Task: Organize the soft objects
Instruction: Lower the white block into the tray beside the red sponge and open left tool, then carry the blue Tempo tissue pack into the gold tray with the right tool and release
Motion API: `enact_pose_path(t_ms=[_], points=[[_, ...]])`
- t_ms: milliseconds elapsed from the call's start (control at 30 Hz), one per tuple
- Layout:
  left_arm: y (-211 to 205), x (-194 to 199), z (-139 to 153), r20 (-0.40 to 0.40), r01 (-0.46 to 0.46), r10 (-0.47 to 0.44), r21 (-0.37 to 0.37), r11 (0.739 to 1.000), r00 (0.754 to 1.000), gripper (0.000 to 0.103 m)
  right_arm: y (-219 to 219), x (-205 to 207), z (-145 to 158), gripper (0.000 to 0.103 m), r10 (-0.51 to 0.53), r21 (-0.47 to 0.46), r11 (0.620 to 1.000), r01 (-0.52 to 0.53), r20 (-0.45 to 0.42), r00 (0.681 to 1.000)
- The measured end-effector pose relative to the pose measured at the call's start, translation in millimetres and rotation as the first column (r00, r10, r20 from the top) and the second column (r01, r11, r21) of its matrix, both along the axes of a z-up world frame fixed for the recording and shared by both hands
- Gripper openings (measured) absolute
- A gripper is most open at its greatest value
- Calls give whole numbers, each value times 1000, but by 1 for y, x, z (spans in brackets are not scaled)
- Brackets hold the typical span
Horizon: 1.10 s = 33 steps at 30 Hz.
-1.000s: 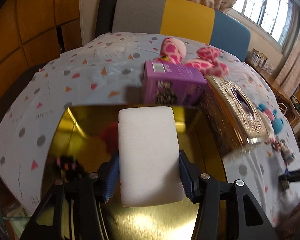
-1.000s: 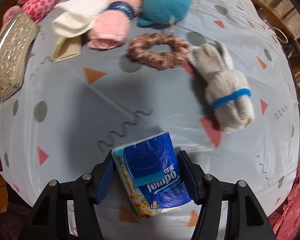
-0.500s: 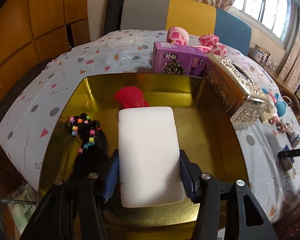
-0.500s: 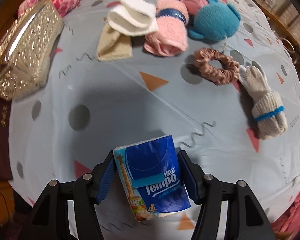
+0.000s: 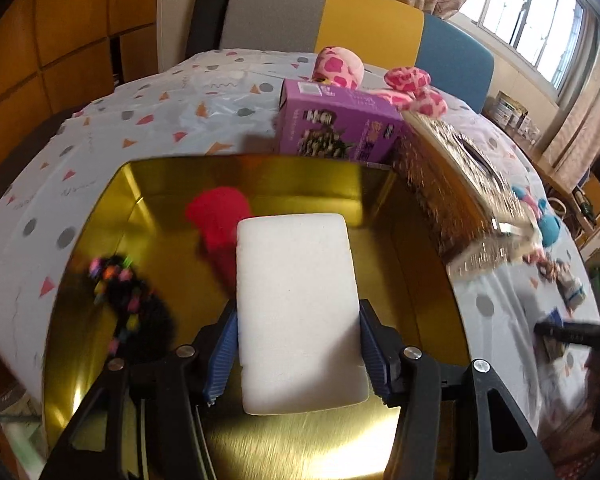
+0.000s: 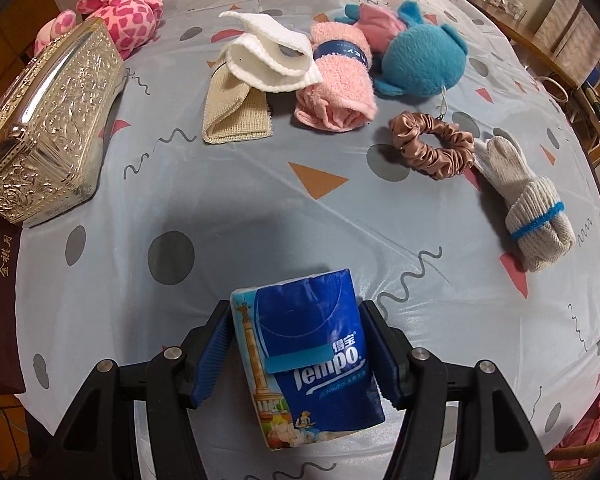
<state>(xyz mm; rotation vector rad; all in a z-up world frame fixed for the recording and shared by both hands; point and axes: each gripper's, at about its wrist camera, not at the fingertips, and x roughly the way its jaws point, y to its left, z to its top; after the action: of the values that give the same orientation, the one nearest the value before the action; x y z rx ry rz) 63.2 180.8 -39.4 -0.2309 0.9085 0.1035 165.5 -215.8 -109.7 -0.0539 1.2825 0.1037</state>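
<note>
Left wrist view: the left tool (image 5: 298, 360) is clenched on a white sponge block (image 5: 298, 312), its blue pads pressing both long sides. The block hangs over the gold tin tray (image 5: 420, 280), which lies on the table (image 5: 172, 120). Inside the tray, a red soft item (image 5: 218, 216) sits at the far left of the block and a black hair tie with coloured beads (image 5: 134, 312) lies at the near left. A purple box (image 5: 340, 128) stands just beyond the tray's far rim; a silver embossed box (image 5: 460, 200) adjoins the tray's right side.

Right wrist view: the right tool (image 6: 300, 360) has a blue tissue pack (image 6: 312, 356) between its pads, and its jaws are opening. The pack is above the near part of the table. Farther off lie a white cloth (image 6: 268, 56), a beige cloth (image 6: 236, 116), a pink towel roll (image 6: 336, 88), a blue plush toy (image 6: 420, 64), a brown scrunchie (image 6: 432, 148) and a rolled grey glove (image 6: 528, 204).
</note>
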Motion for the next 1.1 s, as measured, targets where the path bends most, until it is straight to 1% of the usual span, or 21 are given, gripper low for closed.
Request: enact_pose_path(t_ms=[67, 167, 233, 300, 400, 433, 467, 533, 667, 733, 833, 900, 967, 1000, 1100], points=[[3, 16, -1, -5, -7, 7, -1, 1000, 1000, 57, -1, -9, 5, 65, 0, -1, 1000, 0, 5, 1000], [9, 44, -6, -19, -22, 22, -1, 1000, 1000, 57, -1, -6, 5, 64, 3, -4, 1000, -3, 10, 1000], [14, 61, -12, -44, -33, 33, 6, 999, 998, 58, -1, -7, 7, 63, 5, -5, 1000, -5, 12, 1000], [21, 74, -20, -66, -62, 63, 23, 998, 996, 60, -1, -9, 10, 63, 8, -6, 1000, -8, 14, 1000], [31, 82, -26, -83, -102, 105, 34, 994, 991, 70, 1, -13, 11, 63, 13, -9, 1000, -13, 17, 1000], [34, 82, -27, -85, -113, 116, 32, 993, 990, 76, 2, -13, 12, 63, 16, -11, 1000, -16, 19, 1000], [36, 82, -27, -83, -118, 120, 33, 993, 989, 80, 3, -14, 12, 63, 18, -12, 1000, -18, 20, 1000], [37, 76, -24, -73, -125, 128, 43, 991, 989, 82, 4, -14, 12, 63, 25, -16, 1000, -25, 23, 999], [39, 58, -15, -39, -143, 146, 75, 987, 988, 83, 7, -13, 11, 62, 29, -17, 999, -28, 26, 999], [36, 44, -7, -5, -158, 159, 97, 983, 987, 84, 7, -11, 12, 58, 30, -14, 999, -29, 31, 999], [34, 22, 5, 35, -182, 179, 108, 977, 983, 86, 8, -7, 18, 56, 14, -1, 1000, -14, 42, 999], [32, 6, 12, 61, -193, 187, 112, 975, 981, 86, 11, -3, 27, 56, 4, 29, 1000, -6, 74, 997], [31, -6, 16, 77, -199, 190, 122, 972, 979, 89, 16, 4, 41, 56, -10, 65, 998, 3, 119, 993], [32, -11, 18, 81, -201, 192, 127, 971, 978, 89, 19, 8, 48, 56, -16, 76, 997, 6, 140, 990], [31, -26, 23, 98, -209, 197, 128, 970, 975, 91, 33, 32, 73, 56, -45, 120, 993, 21, 199, 979]])
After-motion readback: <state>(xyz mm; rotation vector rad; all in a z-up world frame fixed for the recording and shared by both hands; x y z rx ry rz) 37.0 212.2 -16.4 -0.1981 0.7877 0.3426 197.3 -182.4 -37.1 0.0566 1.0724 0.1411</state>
